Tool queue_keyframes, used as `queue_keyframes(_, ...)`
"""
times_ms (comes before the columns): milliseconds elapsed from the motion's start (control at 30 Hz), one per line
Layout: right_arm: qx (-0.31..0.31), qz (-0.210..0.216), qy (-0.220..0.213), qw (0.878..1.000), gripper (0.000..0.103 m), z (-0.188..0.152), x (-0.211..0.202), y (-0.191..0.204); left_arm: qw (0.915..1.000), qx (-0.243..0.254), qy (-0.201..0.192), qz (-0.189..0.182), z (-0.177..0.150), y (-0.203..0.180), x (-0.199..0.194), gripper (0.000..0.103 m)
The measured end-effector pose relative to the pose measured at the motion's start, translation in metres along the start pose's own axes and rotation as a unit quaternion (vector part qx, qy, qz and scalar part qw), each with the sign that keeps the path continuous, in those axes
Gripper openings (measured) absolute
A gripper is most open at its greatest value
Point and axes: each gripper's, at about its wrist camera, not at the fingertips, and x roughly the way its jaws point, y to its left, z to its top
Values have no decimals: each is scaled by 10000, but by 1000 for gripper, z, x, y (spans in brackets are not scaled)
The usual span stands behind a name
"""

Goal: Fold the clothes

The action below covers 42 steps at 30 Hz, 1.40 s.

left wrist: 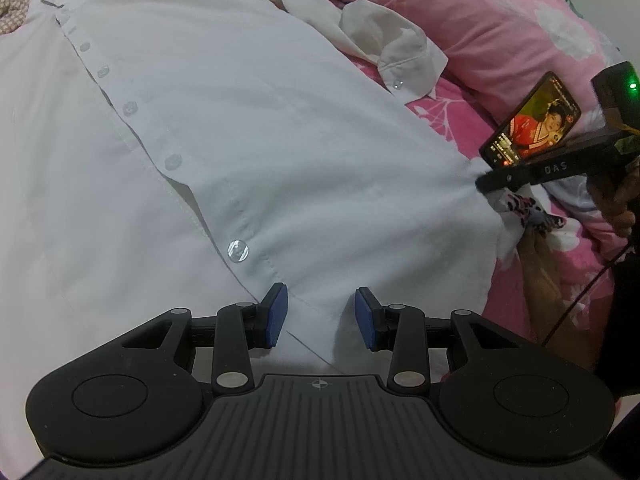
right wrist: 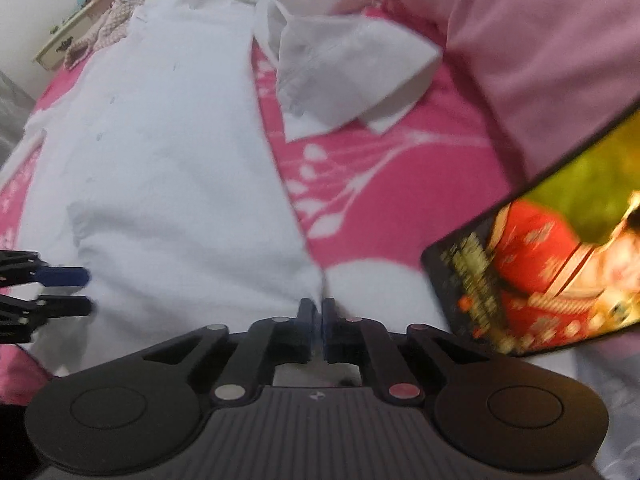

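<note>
A white button-up shirt [left wrist: 224,128] lies spread front-up on a pink floral bed, its button placket running diagonally. My left gripper [left wrist: 321,316] is open, its blue pads either side of the shirt's bottom hem near the placket. My right gripper [right wrist: 319,322] is shut on the shirt's hem corner [right wrist: 316,280]; in the left wrist view it shows at the right [left wrist: 486,182], pinching bunched cloth. The shirt [right wrist: 168,160] fills the right wrist view, with a folded sleeve and cuff [right wrist: 344,76] lying to its right. The left gripper [right wrist: 82,292] shows at that view's left edge.
A phone [left wrist: 530,122] playing a video is mounted by the right gripper; it also shows in the right wrist view [right wrist: 552,256]. A pink quilt [left wrist: 480,12] is heaped at the back right. The pink bedsheet [right wrist: 380,184] lies right of the shirt. More clothes [left wrist: 16,12] lie far left.
</note>
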Motion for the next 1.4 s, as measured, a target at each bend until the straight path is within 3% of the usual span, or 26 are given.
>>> queue_keyframes(33, -145, -145, -114, 9997, 19, 0, -5, 3, 10000, -2, 6, 22, -1, 0, -2, 37)
queue_keyframes(167, -944, -537, -684, 9917, 19, -4, -28, 18, 9999, -32, -43, 141, -4, 2, -16, 37)
queue_keyframes(300, -1564, -64, -961, 9830, 19, -14, -38, 38, 9996, -100, -216, 121, -9, 5, -37, 37)
queue_keyframes(433, -2250, 327, -954, 9691, 19, -23, -30, 68, 9995, 180, -250, -103, -16, -9, -43, 38)
queue_keyframes(600, -2789, 601, -733, 9556, 19, -31, -5, 98, 9974, 715, 68, -87, -25, -31, -19, 41)
queue_keyframes(733, -2496, 660, -577, 9644, 19, -18, 1, 92, 9980, 542, 310, 34, -20, -22, -15, 41)
queue_keyframes(833, -2042, 766, -825, 9724, 19, 8, -15, 80, 9986, 510, -66, -111, -9, -14, -36, 46)
queue_keyframes(933, -1908, 499, -1127, 9739, 29, 39, -26, 68, 9988, 413, -244, -125, 5, -6, -40, 49)
queue_keyframes(1033, -1904, -4, -1257, 9736, 31, 62, -24, 59, 9993, 212, -285, -124, 19, 1, -31, 49)
queue_keyframes(1267, -2063, -942, -1198, 9665, 51, 75, 0, 42, 9991, -54, -364, -216, 30, 3, -11, 49)
queue_keyframes(1400, -2232, -1119, -1208, 9608, 53, 86, 13, 42, 9994, 1, -349, -83, 31, -1, -2, 49)
